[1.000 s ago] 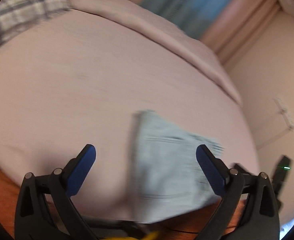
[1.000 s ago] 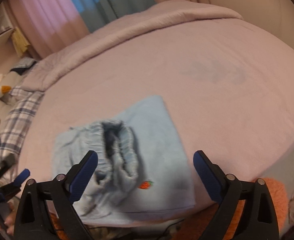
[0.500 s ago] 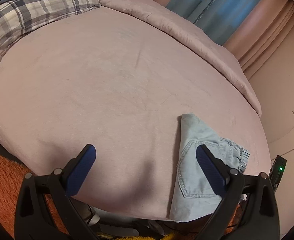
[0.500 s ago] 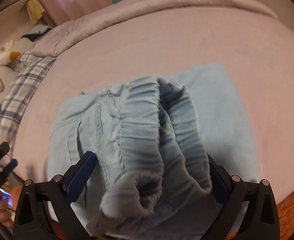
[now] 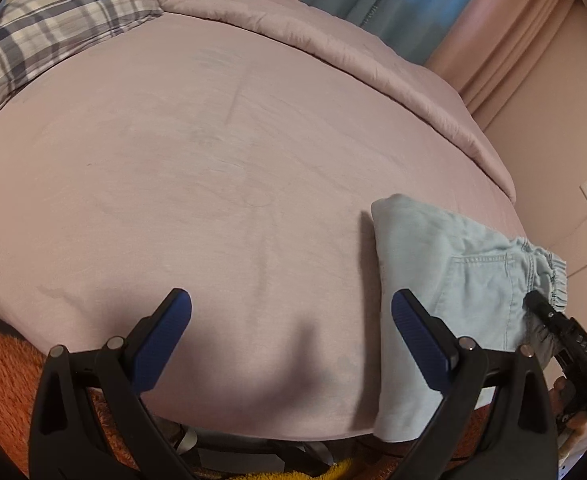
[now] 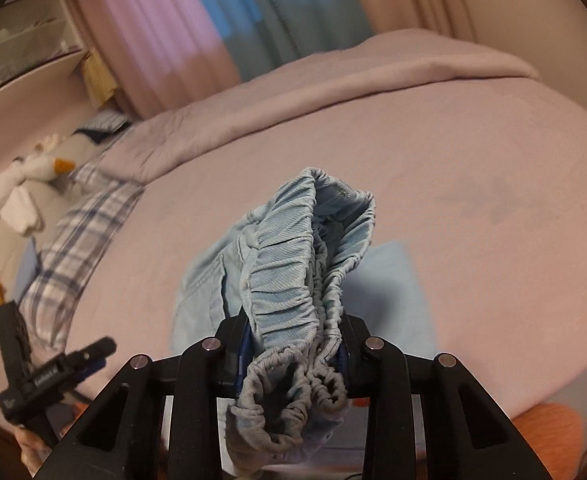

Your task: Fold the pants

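Bedsheet (image 5: 213,184) fills the left, where the left gripper (image 5: 291,336) hangs wide open and empty over bare fabric, presumably waiting. Rightward, the light-blue pants (image 5: 445,264) lie partly folded at the near edge; the right gripper (image 6: 291,354) has just closed on their elastic waistband (image 6: 293,280), likely to carry the next fold.

The room is looking dim and pinkish. Soft light is coming through the curtains (image 6: 229,28) at the back, which are looking blurry. A dark shadow is lying on the bed sheet (image 5: 213,184) near the bottom. Everything is bending round at the edges, and the corners are going black.
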Demonstrator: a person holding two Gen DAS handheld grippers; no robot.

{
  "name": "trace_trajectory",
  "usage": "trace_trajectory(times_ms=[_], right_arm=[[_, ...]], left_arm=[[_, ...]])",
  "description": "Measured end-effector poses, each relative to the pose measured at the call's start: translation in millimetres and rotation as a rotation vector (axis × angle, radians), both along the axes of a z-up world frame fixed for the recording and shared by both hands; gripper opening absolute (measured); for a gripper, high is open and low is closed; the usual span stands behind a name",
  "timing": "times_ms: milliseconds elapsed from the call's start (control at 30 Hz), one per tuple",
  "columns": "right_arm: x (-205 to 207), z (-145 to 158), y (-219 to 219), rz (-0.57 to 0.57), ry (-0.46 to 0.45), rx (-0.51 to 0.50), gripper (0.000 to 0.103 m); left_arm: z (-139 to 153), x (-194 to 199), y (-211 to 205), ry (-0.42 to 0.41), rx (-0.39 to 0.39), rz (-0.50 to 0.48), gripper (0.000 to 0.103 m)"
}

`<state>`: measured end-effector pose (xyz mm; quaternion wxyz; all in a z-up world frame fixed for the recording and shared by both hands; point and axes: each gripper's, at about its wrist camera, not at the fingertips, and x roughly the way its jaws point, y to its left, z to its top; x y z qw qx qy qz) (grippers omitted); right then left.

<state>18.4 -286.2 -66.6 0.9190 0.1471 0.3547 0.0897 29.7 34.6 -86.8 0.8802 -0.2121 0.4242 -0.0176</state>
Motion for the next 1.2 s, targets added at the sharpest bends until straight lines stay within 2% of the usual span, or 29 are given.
trace_trajectory(times_ms=[133,200,300,400,500,767,833,900,1033,1200], right_arm=[[14,-29,-14,-0.087,0.093,-0.083,0.034],[23,-49,-19,-0.097,0.168,-0.086,0.034],[28,-67,-26,-0.123,0.202,-0.101,0.036],[30,-68,-29,-0.142,0.211,-0.092,0.049],[31,-65,-32,-0.166,0.234,-0.101,0.071],[14,-55,-57,-0.175,0.205,-0.036,0.083],[13,-58,-62,-0.159,0.195,-0.009,0.093],[15,-68,-65,-0.137,0.228,0.026,0.093],[16,-84,-65,-0.057,0.258,0.122,0.093],[22,-94,-61,-0.052,0.262,0.116,0.093]], left_arm=[[-4,10,-13,0.02,0.008,-0.039,0.101],[-6,15,-19,0.029,0.017,-0.053,0.101],[-8,22,-31,0.04,0.024,-0.084,0.101],[-10,28,-42,0.048,0.032,-0.118,0.101],[-11,33,-53,0.049,0.031,-0.157,0.101],[-21,42,-83,0.062,0.0,-0.263,0.101],[-28,44,-89,0.071,-0.037,-0.296,0.099],[-37,47,-94,0.091,-0.088,-0.324,0.097],[-54,52,-101,0.146,-0.133,-0.357,0.082],[-58,53,-112,0.113,-0.119,-0.395,0.082]])
